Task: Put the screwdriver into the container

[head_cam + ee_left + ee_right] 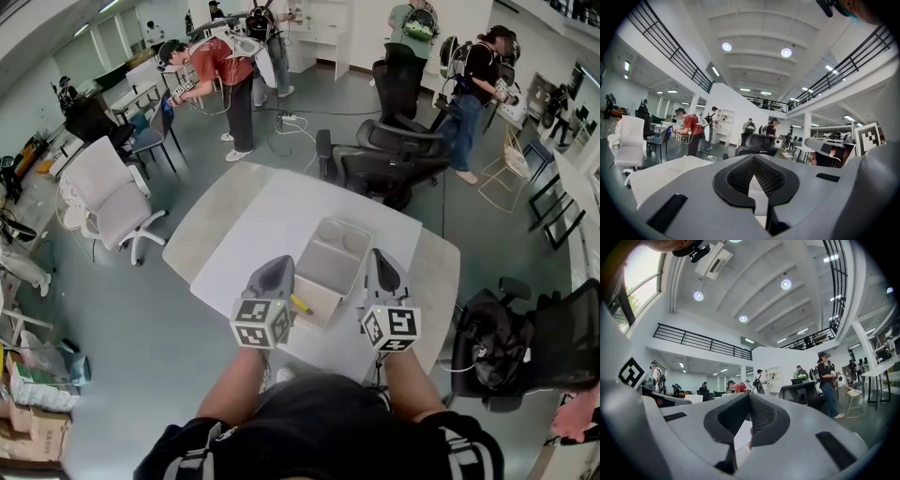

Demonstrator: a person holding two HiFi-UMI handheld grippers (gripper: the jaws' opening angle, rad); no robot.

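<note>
Left hand-held gripper (280, 264) and right hand-held gripper (380, 255) flank the container (328, 269), jaws closed and empty. The yellow screwdriver (300, 304) lies at its near-left corner; inside or beside, I cannot tell.

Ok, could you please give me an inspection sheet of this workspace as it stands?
Surface: white table, mostly bare.
Job's things: two-compartment container on the table; yellow screwdriver at its near left corner, inside or outside unclear.
Clutter: nothing seen.
Grippers: left gripper shut, right gripper shut, nothing seen held; one on each side of the container.
Cables: white cable on the floor beyond the table.
Surroundings: black office chairs, white chair, people standing around.
</note>
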